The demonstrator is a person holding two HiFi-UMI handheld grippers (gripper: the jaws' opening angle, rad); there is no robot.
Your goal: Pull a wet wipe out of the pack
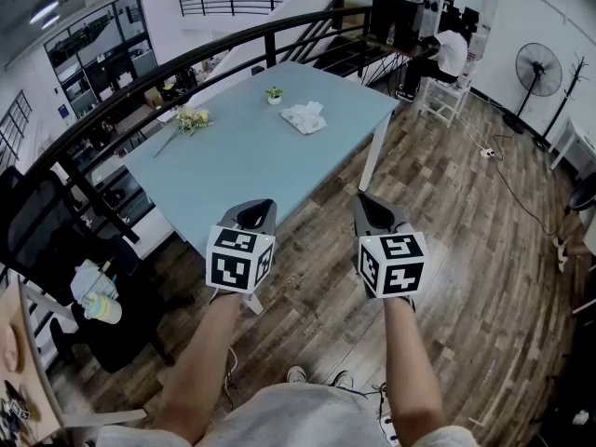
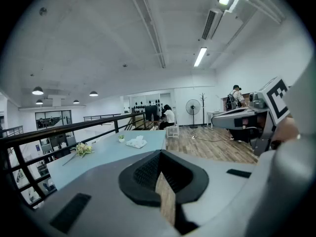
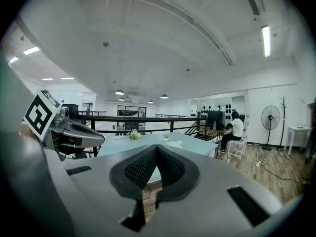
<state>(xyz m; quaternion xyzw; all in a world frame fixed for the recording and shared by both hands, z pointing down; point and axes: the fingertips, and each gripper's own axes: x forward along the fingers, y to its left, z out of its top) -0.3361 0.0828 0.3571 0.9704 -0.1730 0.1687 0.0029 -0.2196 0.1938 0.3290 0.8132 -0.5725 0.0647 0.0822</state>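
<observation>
The wet wipe pack (image 1: 304, 117) is a white crumpled-looking bundle lying on the far part of the light blue table (image 1: 242, 170). It also shows small in the left gripper view (image 2: 136, 142) and in the right gripper view (image 3: 174, 143). I hold both grippers side by side over the wooden floor, short of the table's near corner and well apart from the pack. My left gripper (image 1: 264, 205) (image 2: 159, 153) has its pads meeting at the tips with nothing between them. My right gripper (image 1: 366, 200) (image 3: 156, 147) is shut and empty too.
A bunch of flowers (image 1: 191, 117) and a small potted plant (image 1: 274, 94) lie on the table beyond its middle. A black railing (image 1: 140, 87) runs along the table's left side. A black chair (image 1: 37, 222) stands at the left. A seated person (image 1: 452, 52) and a fan (image 1: 538, 68) are far off.
</observation>
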